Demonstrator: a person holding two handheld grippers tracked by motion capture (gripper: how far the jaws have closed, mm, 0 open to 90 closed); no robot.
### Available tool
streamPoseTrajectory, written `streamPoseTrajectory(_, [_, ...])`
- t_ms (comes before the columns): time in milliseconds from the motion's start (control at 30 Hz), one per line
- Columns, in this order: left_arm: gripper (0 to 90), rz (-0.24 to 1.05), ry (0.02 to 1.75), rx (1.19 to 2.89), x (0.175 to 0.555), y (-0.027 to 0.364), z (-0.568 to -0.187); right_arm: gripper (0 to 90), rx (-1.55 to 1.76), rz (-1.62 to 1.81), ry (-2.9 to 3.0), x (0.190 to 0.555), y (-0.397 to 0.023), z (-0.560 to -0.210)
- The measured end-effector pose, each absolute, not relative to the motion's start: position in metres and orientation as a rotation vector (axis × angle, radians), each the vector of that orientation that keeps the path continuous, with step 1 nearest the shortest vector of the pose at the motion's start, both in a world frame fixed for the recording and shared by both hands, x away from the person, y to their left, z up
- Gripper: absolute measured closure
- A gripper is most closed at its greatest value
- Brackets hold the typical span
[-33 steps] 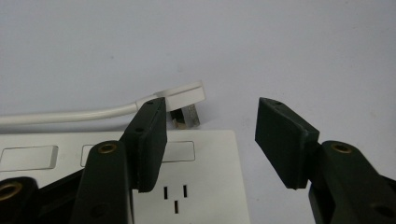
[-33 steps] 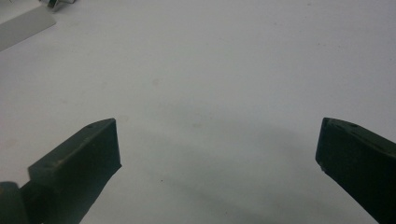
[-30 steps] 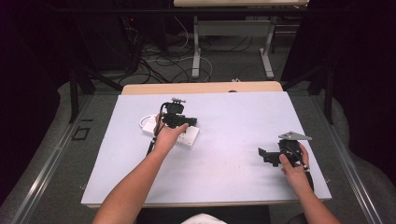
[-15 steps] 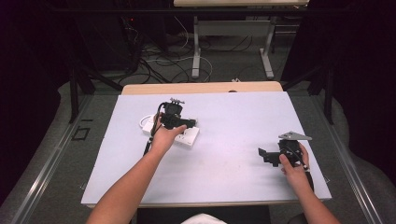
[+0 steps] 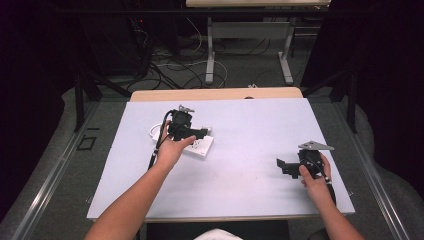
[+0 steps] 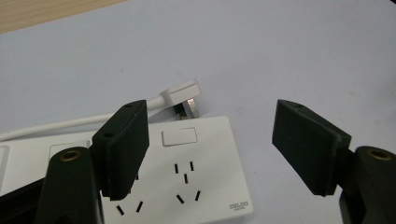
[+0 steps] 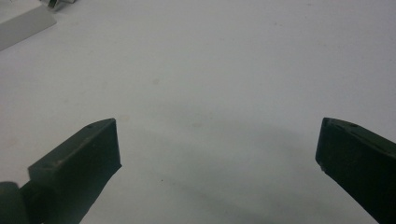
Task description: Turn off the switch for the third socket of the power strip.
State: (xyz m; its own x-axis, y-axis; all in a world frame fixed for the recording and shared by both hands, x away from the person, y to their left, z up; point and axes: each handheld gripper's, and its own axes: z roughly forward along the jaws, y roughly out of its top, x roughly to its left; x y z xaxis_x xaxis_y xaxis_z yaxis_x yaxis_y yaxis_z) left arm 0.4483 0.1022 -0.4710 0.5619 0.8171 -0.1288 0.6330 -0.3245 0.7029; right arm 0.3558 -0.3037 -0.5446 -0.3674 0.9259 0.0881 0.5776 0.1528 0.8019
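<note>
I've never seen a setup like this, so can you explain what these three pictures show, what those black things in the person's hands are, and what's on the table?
A person sits at a white table and holds a hand-operated two-jaw tool in each hand. The top picture looks down from above: the left gripper hovers over a white power strip, and the right gripper sits apart near the table's right edge.

The other two pictures come from small cameras riding on each tool, looking along its black jaws. The left gripper view shows the power strip close up, with its sockets, a switch and a white plug on a cord lying just behind it. Its jaws have just been opening, with nothing gripped. The right gripper is open over bare table.
</note>
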Motion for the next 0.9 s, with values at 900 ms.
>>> streamPoseTrajectory(900, [3.7,0.285,1.159,1.994,0.418,0.117,-0.467,0.0,1.428,1.098,2.008,0.356,-0.303,-0.545])
